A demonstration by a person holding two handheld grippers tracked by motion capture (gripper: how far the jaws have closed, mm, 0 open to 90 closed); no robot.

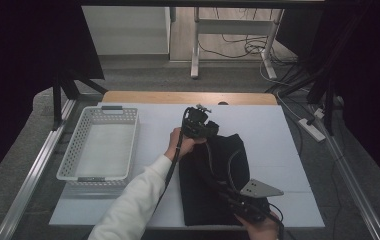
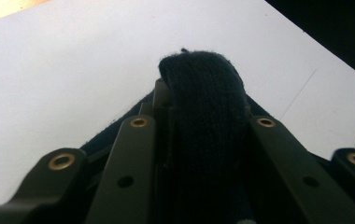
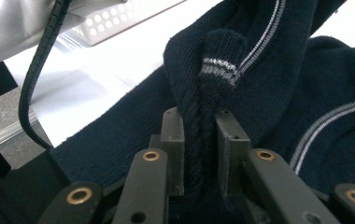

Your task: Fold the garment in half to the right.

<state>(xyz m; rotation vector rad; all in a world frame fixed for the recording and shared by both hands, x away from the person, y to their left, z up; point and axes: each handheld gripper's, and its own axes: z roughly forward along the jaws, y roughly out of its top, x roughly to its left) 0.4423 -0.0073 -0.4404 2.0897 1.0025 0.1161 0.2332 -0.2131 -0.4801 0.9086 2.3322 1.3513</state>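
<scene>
A dark navy sweater (image 1: pixel 213 185) with thin pale stripes lies on the white sheet (image 1: pixel 273 135) that covers the table, right of centre and towards the near edge, partly folded into a tall block. The left gripper (image 1: pixel 205 131) sits at the sweater's far left corner, held by a hand (image 1: pixel 180 142) in a white sleeve (image 1: pixel 133 200). In the left gripper view its jaws are clamped on a thick fold of the knit (image 2: pixel 203 116), which bulges up past the pads over the white sheet. The right gripper (image 1: pixel 230 197) is at the near right part of the sweater, close to the table's front edge, with its grey plate (image 1: pixel 260 189) on top. In the right gripper view its jaws pinch a bunched ridge of the sweater (image 3: pixel 201 126), with a striped cuff or hem standing just above the pads. A white perforated basket (image 1: pixel 100 147) stands on the sheet to the left, well apart from the sweater. A cable (image 3: pixel 40 65) from the left gripper hangs across the right gripper view's left side.
</scene>
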